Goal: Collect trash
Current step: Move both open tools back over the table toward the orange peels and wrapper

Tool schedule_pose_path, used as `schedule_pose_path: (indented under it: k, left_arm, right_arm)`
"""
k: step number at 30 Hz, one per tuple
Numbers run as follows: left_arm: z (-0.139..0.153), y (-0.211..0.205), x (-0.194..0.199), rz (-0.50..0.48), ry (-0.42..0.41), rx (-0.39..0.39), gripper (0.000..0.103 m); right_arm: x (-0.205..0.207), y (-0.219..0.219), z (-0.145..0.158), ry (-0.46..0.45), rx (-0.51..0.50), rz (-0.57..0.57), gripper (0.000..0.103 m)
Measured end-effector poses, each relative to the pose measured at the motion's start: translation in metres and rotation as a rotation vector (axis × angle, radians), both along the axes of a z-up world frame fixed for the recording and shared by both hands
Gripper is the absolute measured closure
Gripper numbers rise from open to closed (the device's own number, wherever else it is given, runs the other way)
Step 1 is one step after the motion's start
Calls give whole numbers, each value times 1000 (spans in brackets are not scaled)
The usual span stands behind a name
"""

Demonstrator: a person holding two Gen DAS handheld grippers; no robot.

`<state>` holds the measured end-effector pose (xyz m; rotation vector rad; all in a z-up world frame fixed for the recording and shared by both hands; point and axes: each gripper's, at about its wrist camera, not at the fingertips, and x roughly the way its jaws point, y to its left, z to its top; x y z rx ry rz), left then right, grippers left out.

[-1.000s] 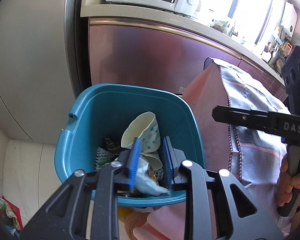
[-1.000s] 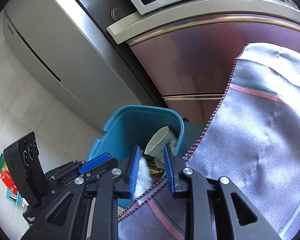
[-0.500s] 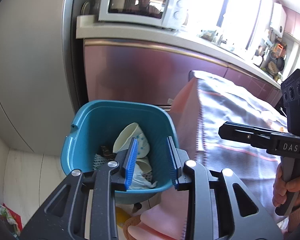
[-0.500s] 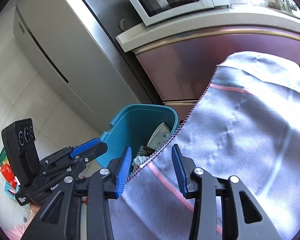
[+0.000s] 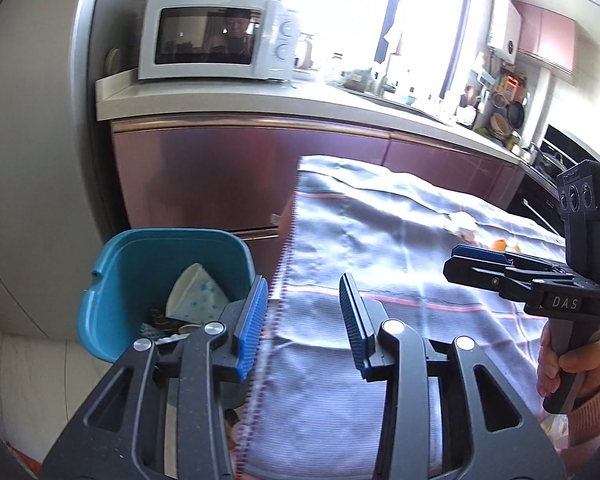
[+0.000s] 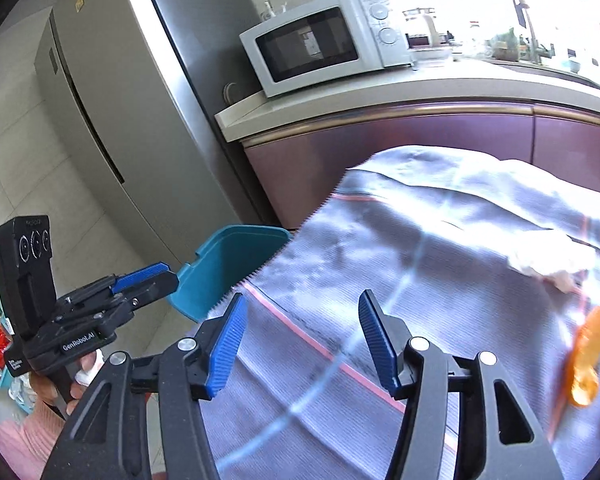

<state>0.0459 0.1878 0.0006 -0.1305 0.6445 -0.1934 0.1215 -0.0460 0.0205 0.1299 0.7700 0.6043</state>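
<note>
Both grippers have just let go of their scraps over the bin and pulled back and up from it, so that load now lies in with the rest. The left gripper [image 5: 303,322] hangs over the near edge of the grey striped cloth [image 5: 400,264], its jaws opening with nothing between them, only cloth showing in the gap. The right gripper [image 6: 300,344] is the same: jaws opening, spread wide and empty above the cloth.

Just off the left gripper's left finger, down beside the table edge, stands the teal bin [image 5: 112,304], with a paper cup [image 5: 196,292] and darker wrappers inside. A second ago it filled the view under both grippers; now it sits low and to the side.

Ahead and to the right of the right gripper, more trash is left on the cloth: a curl of orange peel [image 6: 588,344] close by, and beyond it a crumpled white tissue [image 6: 552,264]. So the job is not finished, and I judge the peel the likeliest next pick for the right gripper, being nearest.

Farther off, past the cloth, run the maroon cabinets [image 5: 228,176], the counter and the white microwave [image 5: 216,38].
</note>
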Motion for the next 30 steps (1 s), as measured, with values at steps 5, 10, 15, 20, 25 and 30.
schedule_pose_path:
  k: [5,10,15,20,25,30]
  left_arm:
    - [-1,-34,2,-67,9,-6,66]
    - [-5,-71,8,-133,23,-2,66]
    - [-6,-106,17,-198,31,13,66]
    - [-7,-134,27,-254,43,16,66]
    - [-9,-158,34,-308,58,14,66]
    - [-10,-184,41,-360,72,13,66]
  right_arm:
    - [-13,-36,-4,2,-9,-65,47]
    - [-26,-68,-12,8,-7,-127,47]
    - [-35,-100,-14,5,-2,-199,47]
    - [-43,-129,-14,-3,5,-262,47]
    - [-49,-157,-13,-10,8,-335,47]
    - [-56,-190,-12,-20,6,-428,47]
